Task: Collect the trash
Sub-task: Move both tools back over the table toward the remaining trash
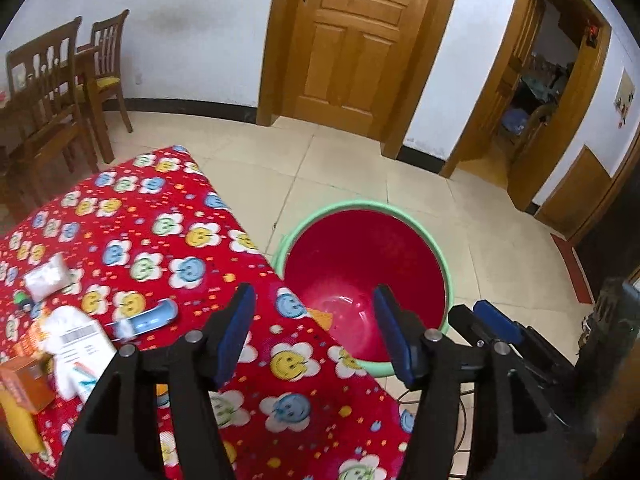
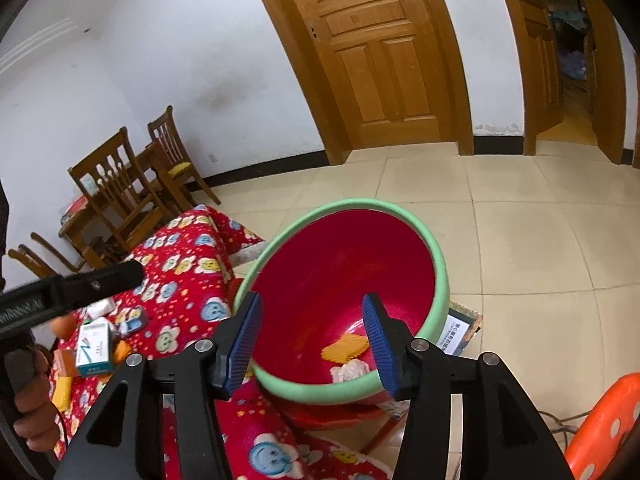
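the red basin [image 2: 344, 280] with the green rim sits beside the cloth-covered table [image 1: 160, 216], already holding an orange scrap [image 2: 346, 348] and white wad [image 2: 352, 370]. both the left gripper [image 1: 316, 332] and right gripper [image 2: 312, 344] hang over it with jaws apart and empty, so a drop looks done. next likely calls for reaching back to the white packet [image 1: 78, 344] and blue tube [image 1: 154, 318] on the table.

wooden chairs [image 1: 60, 80]; closed door [image 1: 356, 40]; orange stool [image 2: 604, 428]

A red basin with a pale green rim [image 2: 440, 276] stands upright beside the table's corner. Inside it, toward five o'clock on its floor, lie an orange wrapper [image 2: 346, 349] and, just below it, a crumpled white wad [image 2: 352, 370]. On the flowered cloth, at nine o'clock from the basin, wait a white-and-teal box [image 2: 94, 346], a blue-white packet [image 1: 146, 320] and a white tissue pack [image 1: 46, 278].
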`<act>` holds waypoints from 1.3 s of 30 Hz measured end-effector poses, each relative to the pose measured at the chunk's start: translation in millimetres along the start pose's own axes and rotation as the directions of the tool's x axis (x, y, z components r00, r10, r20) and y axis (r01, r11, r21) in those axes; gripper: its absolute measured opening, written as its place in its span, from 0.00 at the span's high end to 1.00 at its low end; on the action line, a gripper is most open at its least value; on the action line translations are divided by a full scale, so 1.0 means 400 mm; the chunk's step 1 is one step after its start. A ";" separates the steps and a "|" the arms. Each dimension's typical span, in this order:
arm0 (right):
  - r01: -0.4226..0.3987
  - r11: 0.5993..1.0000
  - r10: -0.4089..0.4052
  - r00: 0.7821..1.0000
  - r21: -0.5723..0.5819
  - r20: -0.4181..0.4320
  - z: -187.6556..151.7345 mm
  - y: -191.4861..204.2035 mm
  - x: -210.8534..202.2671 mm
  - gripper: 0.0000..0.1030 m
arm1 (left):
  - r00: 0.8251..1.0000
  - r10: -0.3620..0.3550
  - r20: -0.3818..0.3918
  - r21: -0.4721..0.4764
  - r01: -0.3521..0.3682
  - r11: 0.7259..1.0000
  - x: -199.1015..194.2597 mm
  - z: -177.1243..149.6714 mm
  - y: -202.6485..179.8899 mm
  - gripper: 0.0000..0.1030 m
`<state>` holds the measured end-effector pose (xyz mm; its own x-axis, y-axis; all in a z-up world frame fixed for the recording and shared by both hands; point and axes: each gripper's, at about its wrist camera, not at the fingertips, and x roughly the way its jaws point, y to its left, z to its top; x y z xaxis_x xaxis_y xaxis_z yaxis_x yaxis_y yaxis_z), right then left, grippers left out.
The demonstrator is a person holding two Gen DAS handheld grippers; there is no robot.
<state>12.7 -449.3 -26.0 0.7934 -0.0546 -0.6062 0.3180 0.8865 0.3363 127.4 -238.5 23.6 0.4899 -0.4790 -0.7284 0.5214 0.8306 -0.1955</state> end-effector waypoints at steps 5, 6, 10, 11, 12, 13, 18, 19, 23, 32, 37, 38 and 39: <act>-0.017 0.999 0.017 1.000 -0.031 0.003 -0.014 0.034 -0.027 0.47 | 0.999 0.040 0.031 -0.013 -0.040 0.999 -0.072 -0.016 0.041 0.41; -0.021 0.999 0.021 1.000 -0.036 0.002 -0.017 0.041 -0.031 0.47 | 0.998 0.054 0.033 -0.017 -0.053 0.998 -0.087 -0.023 0.053 0.41; -0.044 0.997 0.044 0.999 -0.060 0.000 -0.031 0.076 -0.048 0.47 | 0.995 0.093 0.034 -0.043 -0.092 0.995 -0.135 -0.060 0.093 0.41; -0.051 0.997 0.051 0.999 -0.065 0.000 -0.035 0.085 -0.054 0.47 | 0.995 0.100 0.031 -0.052 -0.098 0.994 -0.145 -0.068 0.103 0.41; -0.058 0.996 0.058 0.998 -0.069 0.000 -0.039 0.094 -0.060 0.47 | 0.994 0.106 0.029 -0.063 -0.104 0.993 -0.156 -0.080 0.114 0.41; -0.063 0.995 0.063 0.998 -0.073 -0.002 -0.042 0.102 -0.063 0.47 | 0.993 0.112 0.028 -0.073 -0.109 0.991 -0.165 -0.091 0.125 0.41; -0.093 0.991 0.092 0.996 -0.100 -0.011 -0.064 0.146 -0.091 0.43 | 0.987 0.157 0.032 -0.113 -0.153 0.982 -0.218 -0.148 0.178 0.41; -0.098 0.989 0.097 0.995 -0.107 -0.013 -0.071 0.156 -0.098 0.42 | 0.985 0.168 0.032 -0.122 -0.163 0.979 -0.226 -0.157 0.189 0.41; -0.120 0.984 0.117 0.993 -0.130 -0.029 -0.095 0.191 -0.118 0.41 | 0.977 0.214 0.022 -0.174 -0.207 0.963 -0.263 -0.207 0.249 0.41; -0.162 0.970 0.148 0.985 -0.180 -0.088 -0.177 0.275 -0.142 0.35 | 0.941 0.337 -0.024 -0.283 -0.330 0.901 -0.320 -0.323 0.401 0.41; -0.189 0.964 0.169 0.979 -0.186 -0.117 -0.217 0.307 -0.148 0.35 | 0.926 0.373 -0.057 -0.334 -0.369 0.867 -0.342 -0.375 0.470 0.41; -0.194 0.963 0.173 0.977 -0.187 -0.123 -0.223 0.313 -0.147 0.35 | 0.922 0.383 -0.064 -0.343 -0.381 0.859 -0.345 -0.386 0.484 0.41; -0.200 0.961 0.176 0.975 -0.192 -0.134 -0.232 0.321 -0.146 0.35 | 0.918 0.390 -0.070 -0.351 -0.388 0.852 -0.346 -0.394 0.496 0.41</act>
<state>-40.9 -289.6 -14.1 0.7600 0.1644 -0.6288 0.0471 0.9510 0.3055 53.0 37.2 -17.7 0.6041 -0.0963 -0.7910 0.0091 0.9934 -0.1139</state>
